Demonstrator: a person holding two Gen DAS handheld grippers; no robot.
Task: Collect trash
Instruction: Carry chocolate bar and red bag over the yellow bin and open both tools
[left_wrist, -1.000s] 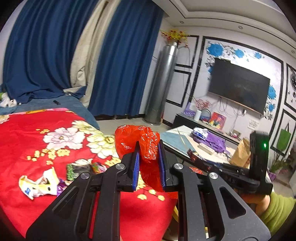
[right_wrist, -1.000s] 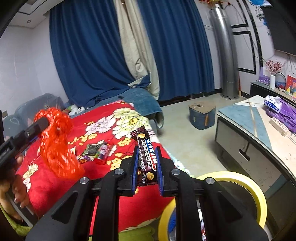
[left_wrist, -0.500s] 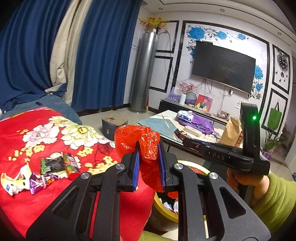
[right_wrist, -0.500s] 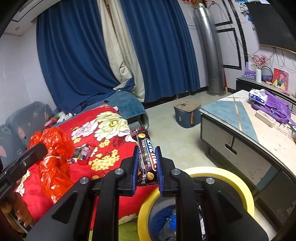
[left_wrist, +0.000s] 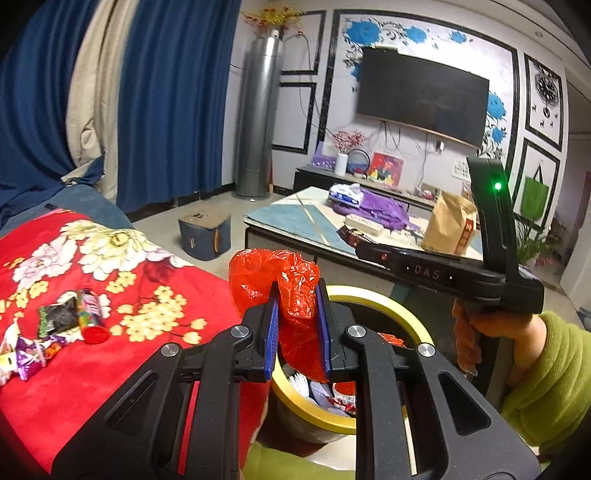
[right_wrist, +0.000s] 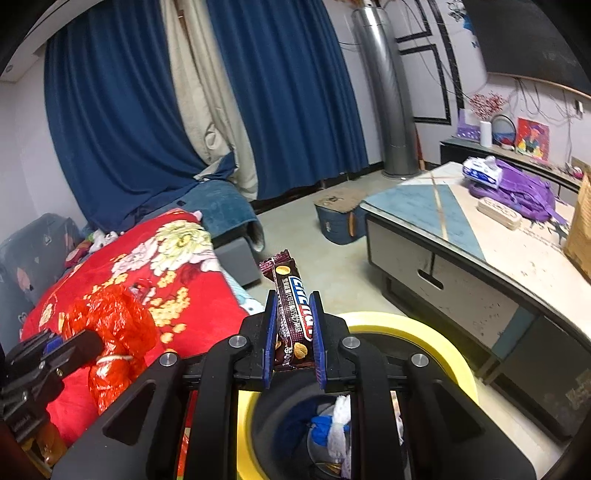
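Now clamped: left gripper (left_wrist: 297, 330) jaws on red bag (left_wrist: 280, 280), right gripper (right_wrist: 293, 341) jaws on snack wrapper (right_wrist: 291, 310), both above yellow-rimmed bin (right_wrist: 436, 332).

- Left wrist view: rides just behind the left gripper (left_wrist: 297, 328), looking forward and slightly down along its fingers — toward the television wall (left_wrist: 421, 99).
- Right wrist view: same seat on the right gripper (right_wrist: 293, 338), facing the blue curtains (right_wrist: 288, 92).
- Shared: the yellow-rimmed bin (left_wrist: 384, 295) (right_wrist: 436, 332) close below, red floral blanket (left_wrist: 110, 266) (right_wrist: 147, 258), low table (left_wrist: 288, 218) (right_wrist: 424, 206) — each camera also sees the other gripper.
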